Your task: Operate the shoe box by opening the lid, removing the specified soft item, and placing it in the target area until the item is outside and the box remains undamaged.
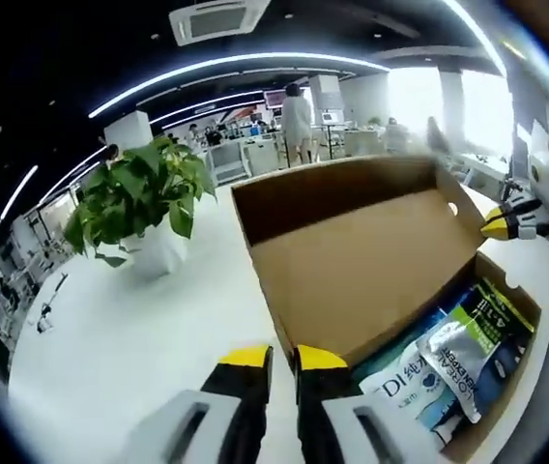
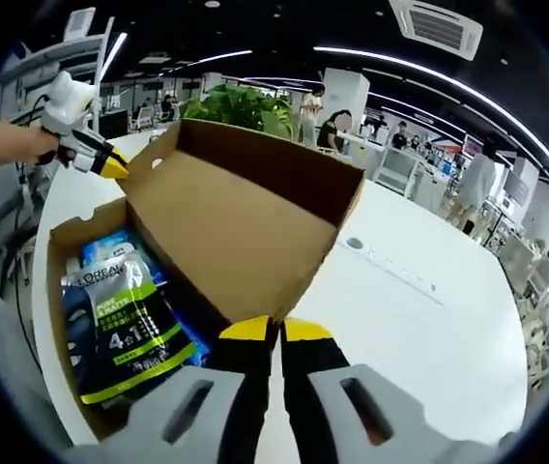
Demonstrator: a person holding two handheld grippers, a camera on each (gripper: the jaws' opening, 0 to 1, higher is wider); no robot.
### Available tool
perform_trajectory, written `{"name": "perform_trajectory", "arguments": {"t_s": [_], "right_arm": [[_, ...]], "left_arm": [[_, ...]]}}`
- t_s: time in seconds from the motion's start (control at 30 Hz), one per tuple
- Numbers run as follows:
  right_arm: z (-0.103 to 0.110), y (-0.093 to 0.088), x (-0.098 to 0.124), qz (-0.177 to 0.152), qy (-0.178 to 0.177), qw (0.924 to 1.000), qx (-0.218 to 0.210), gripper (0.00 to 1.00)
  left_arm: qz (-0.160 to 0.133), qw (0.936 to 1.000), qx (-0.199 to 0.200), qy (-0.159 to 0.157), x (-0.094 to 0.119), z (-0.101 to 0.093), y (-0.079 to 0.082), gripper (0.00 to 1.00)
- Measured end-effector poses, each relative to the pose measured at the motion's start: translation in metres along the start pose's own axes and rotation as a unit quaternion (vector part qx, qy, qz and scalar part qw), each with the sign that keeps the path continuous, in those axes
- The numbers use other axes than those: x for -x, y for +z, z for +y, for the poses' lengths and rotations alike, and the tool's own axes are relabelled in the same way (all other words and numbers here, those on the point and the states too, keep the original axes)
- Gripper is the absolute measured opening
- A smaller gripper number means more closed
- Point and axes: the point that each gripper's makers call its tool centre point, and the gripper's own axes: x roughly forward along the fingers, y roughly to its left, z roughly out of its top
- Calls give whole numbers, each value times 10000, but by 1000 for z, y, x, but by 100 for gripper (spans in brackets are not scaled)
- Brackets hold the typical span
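Observation:
A brown cardboard shoe box [image 1: 518,333] [image 2: 54,280] lies on a white table with its lid [image 1: 361,261] [image 2: 226,232] swung up and open. Inside lie soft packs: a black and green pouch [image 1: 473,343] [image 2: 125,329] on top of a blue and white pack [image 1: 405,387] [image 2: 110,246]. My left gripper [image 1: 282,360] [image 2: 110,164] is shut on one front corner of the lid. My right gripper [image 2: 276,333] [image 1: 502,224] is shut on the other front corner. A hand and forearm hold the left gripper at the left of the right gripper view.
A potted green plant [image 1: 139,203] [image 2: 245,106] stands on the round white table [image 1: 130,338] [image 2: 429,329] behind the box. A white power strip [image 2: 390,266] lies on the table beside the lid. Desks and several people [image 1: 297,121] are far behind.

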Motion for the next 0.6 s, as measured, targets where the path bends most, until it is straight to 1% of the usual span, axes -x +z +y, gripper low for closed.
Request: {"name": "perform_trajectory", "arguments": {"t_s": [0.07, 0.17, 0.33, 0.47, 0.6], "right_arm": [[0, 0, -1, 18, 11, 10000, 47, 1], [-2, 0, -4, 58, 33, 9999, 107, 2], [-5, -1, -8, 102, 68, 9997, 196, 3], [-7, -2, -13, 132, 98, 9997, 175, 3], [-10, -4, -16, 175, 144, 9997, 47, 3]], "left_arm": [[28, 10000, -12, -30, -1, -4, -2, 4], [61, 10000, 13, 13, -5, -3, -4, 3], [45, 9999, 125, 26, -9, -1, -2, 3], [72, 9999, 127, 14, -12, -1, -3, 3], [140, 9999, 66, 41, -18, 2, -2, 3]]}}
